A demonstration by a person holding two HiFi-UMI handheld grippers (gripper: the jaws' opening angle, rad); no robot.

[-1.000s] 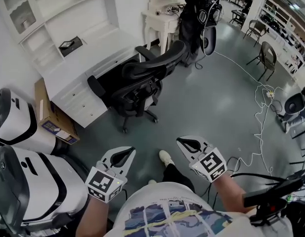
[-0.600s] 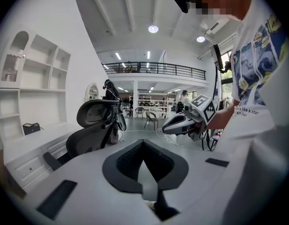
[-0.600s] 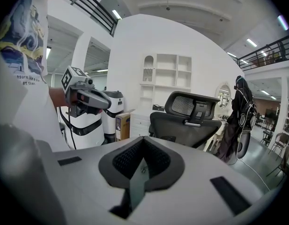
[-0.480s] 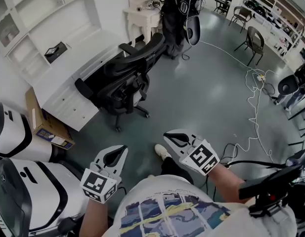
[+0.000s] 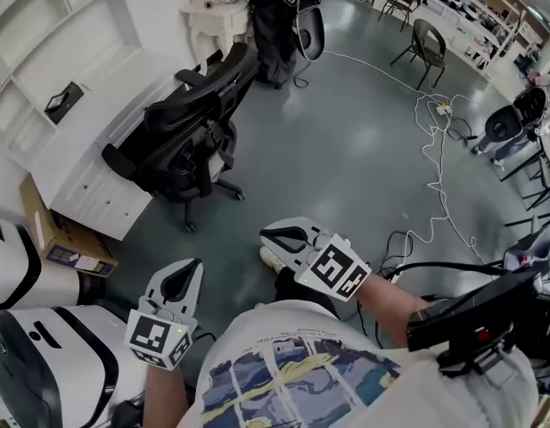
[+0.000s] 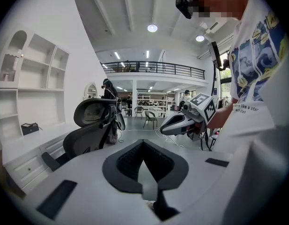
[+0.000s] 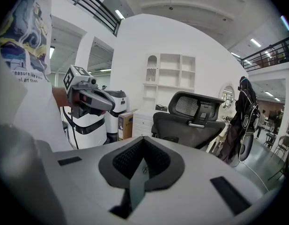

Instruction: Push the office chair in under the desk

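White desk [image 5: 87, 136] with shelving stands ahead and to the left of the left gripper [image 5: 187, 273]. The black office chair [image 5: 181, 127] sits just beside the desk's front edge, not tucked under, well ahead of that gripper, whose jaws are closed tight on nothing. To its right, the right gripper [image 5: 273, 235] is likewise pressed together and empty, above grey floor [image 5: 346, 150].

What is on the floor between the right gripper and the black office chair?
Nothing. In the head view, only bare grey floor lies between the right gripper and the office chair, which stands by the white desk.
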